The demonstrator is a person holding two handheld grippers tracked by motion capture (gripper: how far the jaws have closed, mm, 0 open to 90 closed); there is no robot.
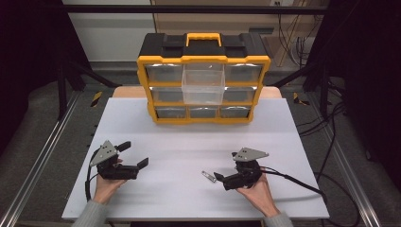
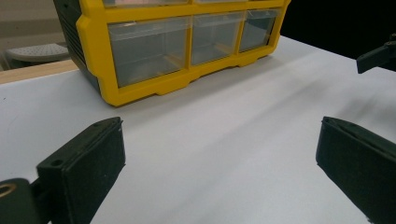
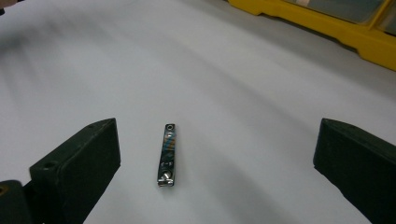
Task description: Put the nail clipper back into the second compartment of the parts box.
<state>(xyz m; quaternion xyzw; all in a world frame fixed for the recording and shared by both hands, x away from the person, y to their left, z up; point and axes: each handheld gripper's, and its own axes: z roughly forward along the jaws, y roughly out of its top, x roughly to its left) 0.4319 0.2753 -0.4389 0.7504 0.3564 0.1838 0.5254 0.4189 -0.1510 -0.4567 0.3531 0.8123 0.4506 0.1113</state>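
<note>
Two grippers near the table's front edge, both with jaws spread wide, nothing pinched. Right gripper [image 1: 222,178] points left at a small metal nail clipper [image 3: 167,155]; clipper lies flat on the white tabletop [image 1: 189,142], between the jaws but nearer the left one in the right gripper view, not touching either. No readable writing on the clipper. Left gripper [image 1: 134,154] sits well apart at the left, open board ahead of it. Wide bare surface between both grippers and the yellow-black drawer organizer [image 1: 203,78] at the far edge; one clear upper-middle drawer [image 1: 203,84] is pulled out. No brand legible on it.
</note>
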